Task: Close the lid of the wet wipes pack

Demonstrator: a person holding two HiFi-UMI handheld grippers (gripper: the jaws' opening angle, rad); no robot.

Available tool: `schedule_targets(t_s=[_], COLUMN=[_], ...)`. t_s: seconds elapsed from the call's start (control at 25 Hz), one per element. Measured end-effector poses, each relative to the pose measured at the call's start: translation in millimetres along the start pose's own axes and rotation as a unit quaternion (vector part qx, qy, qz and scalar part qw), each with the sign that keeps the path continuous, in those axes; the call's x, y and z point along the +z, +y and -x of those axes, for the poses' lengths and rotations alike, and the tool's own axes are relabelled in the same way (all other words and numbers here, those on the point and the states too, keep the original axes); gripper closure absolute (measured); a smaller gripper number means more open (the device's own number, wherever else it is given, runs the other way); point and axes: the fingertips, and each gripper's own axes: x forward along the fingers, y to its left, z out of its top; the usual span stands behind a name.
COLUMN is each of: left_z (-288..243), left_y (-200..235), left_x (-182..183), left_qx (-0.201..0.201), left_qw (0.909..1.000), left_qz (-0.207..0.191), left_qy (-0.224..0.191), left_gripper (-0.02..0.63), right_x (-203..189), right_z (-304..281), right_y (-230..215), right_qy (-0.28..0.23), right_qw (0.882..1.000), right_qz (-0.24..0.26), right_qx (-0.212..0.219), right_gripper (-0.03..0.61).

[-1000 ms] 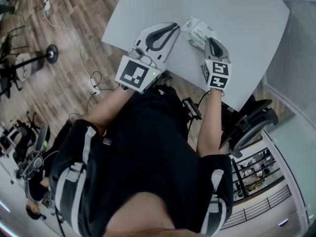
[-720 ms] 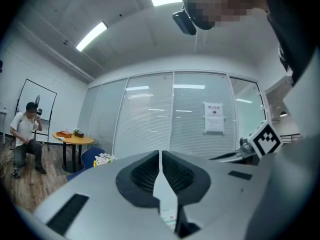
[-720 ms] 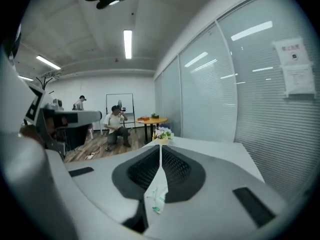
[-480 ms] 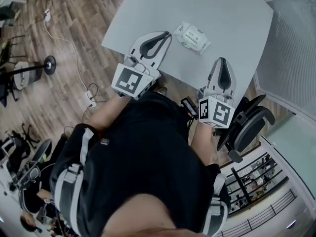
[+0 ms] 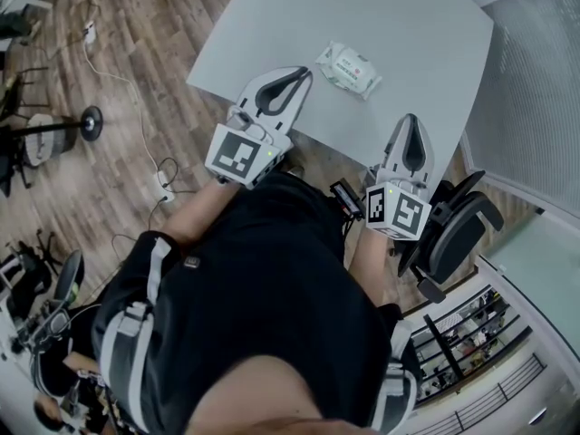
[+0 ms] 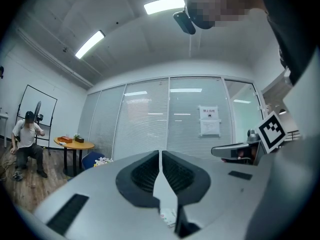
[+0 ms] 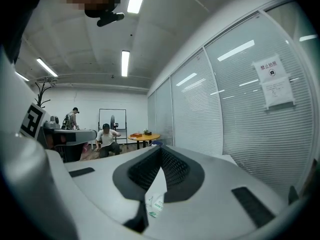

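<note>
The wet wipes pack [image 5: 348, 69], white with a green label, lies flat on the white table [image 5: 408, 25]; its lid looks down. My left gripper [image 5: 302, 73] hovers over the table's near edge just left of the pack, jaws shut and empty. My right gripper [image 5: 412, 121] is held off the table's near right edge, apart from the pack, shut on nothing. The left gripper view shows shut jaws [image 6: 160, 154] with the pack [image 6: 167, 215] peeking below them. In the right gripper view the jaws [image 7: 161, 149] are shut and a bit of the pack [image 7: 155, 204] shows beneath.
A black office chair [image 5: 453, 234] stands to the right of my right arm. Cables [image 5: 163, 166] and a stand's round base [image 5: 91, 119] lie on the wooden floor at left. Glass walls with blinds [image 6: 150, 119], a round table [image 6: 75, 144] and seated people [image 6: 25, 144] are far off.
My right gripper left the pack, drew back off the table's edge and rose, its jaws shutting. The left gripper pulled back a little. The pack stays on the table.
</note>
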Motion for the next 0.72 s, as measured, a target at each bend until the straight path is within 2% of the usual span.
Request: schedule_targets(t_s=[0.52,0.72], left_z=[5,14], left_y=[-11,-12], left_x=[2,4], left_qx=[0.015,0.016], left_qw=[0.9995,0.9997], left_qz=[-0.026,-0.018], left_qy=[-0.005,-0.009], left_gripper=[0.575,0.575], right_x=[-3,-2], right_z=[11,19], right_y=[-5,0], right_qy=[0.006,0.007], right_qw=[1.0,1.0], right_qz=[0.01,0.012], right_qx=[0.004,0.005], right_gripper=[0.555,0.555])
